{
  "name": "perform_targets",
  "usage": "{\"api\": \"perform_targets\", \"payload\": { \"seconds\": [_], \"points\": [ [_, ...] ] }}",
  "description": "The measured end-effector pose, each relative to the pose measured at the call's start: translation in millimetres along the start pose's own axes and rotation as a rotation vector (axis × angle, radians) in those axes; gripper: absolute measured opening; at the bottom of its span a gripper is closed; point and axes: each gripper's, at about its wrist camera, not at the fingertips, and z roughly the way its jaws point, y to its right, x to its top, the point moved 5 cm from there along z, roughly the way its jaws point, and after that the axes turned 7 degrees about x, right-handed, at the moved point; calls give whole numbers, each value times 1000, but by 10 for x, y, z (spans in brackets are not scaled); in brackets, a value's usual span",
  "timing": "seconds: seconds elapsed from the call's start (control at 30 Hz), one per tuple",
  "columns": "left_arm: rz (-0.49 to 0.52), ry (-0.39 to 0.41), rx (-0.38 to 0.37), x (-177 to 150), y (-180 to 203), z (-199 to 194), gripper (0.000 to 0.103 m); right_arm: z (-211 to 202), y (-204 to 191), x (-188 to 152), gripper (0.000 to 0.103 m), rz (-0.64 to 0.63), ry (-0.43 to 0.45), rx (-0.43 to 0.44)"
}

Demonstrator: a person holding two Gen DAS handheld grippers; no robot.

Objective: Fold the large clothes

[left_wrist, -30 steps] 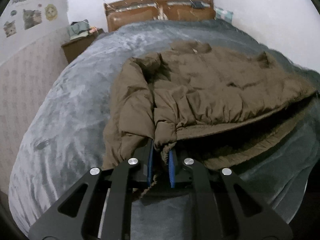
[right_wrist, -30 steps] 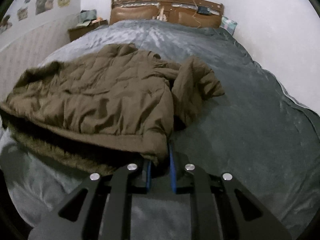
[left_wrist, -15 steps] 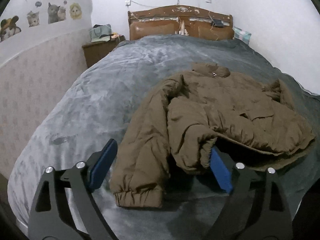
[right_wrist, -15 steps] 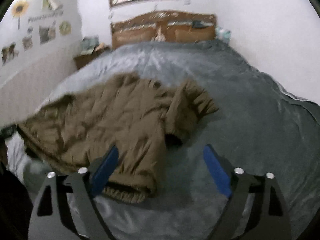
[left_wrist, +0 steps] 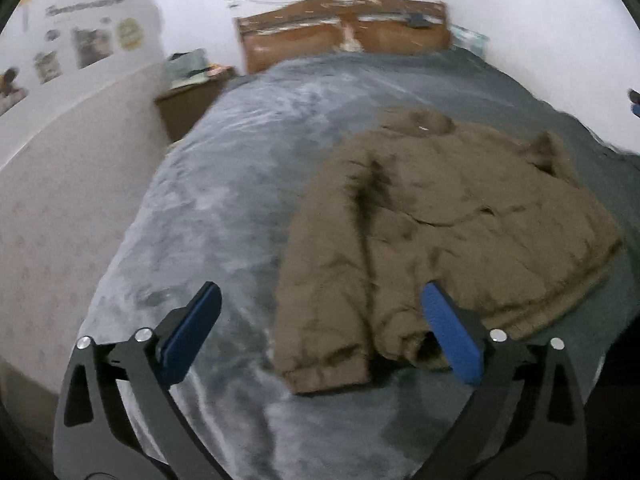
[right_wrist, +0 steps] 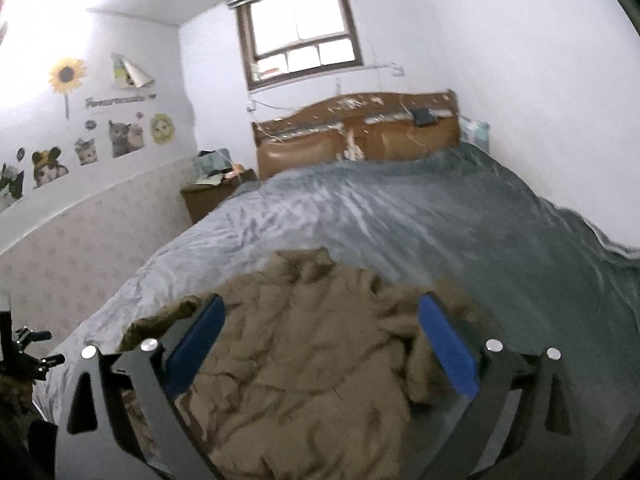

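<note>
A brown padded jacket (left_wrist: 460,220) lies folded on the grey bed cover (left_wrist: 240,200), collar toward the headboard, one sleeve cuff (left_wrist: 328,364) nearest me. My left gripper (left_wrist: 320,292) hovers above the near left corner of the jacket; its jaws are opening wide and its blue pads (left_wrist: 192,332) touch nothing. In the right wrist view the jacket (right_wrist: 312,380) fills the lower middle. My right gripper (right_wrist: 322,303) is raised over it, jaws also opening, with no cloth between the pads (right_wrist: 448,344).
A wooden headboard (right_wrist: 356,136) closes the far end of the bed (right_wrist: 400,220), under a window (right_wrist: 300,32). A cluttered nightstand (right_wrist: 212,192) stands at the far left by a papered wall with stickers. A white wall runs along the bed's right side.
Both grippers were shut on the jacket's near edge a second ago; both have let go and opened wide. Both have lifted away, and the right one has tilted up toward the headboard.
</note>
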Motion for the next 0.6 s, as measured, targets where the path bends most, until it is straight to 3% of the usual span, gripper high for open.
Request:
{"api": "perform_targets", "payload": {
  "seconds": [0.23, 0.4, 0.5, 0.6],
  "points": [
    [6, -136, -11, -186, 231, 619, 100, 484, -236, -94, 99, -59, -36, 84],
    [-14, -194, 33, -228, 445, 1032, 100, 653, 127, -511, 99, 68, -95, 31],
    [-15, -241, 98, -293, 459, 1322, 99, 591, 354, -563, 99, 76, -79, -77],
    [-38, -270, 104, -324, 380, 1450, 90, 487, 494, -520, 99, 127, -36, -95]
  ]
}}
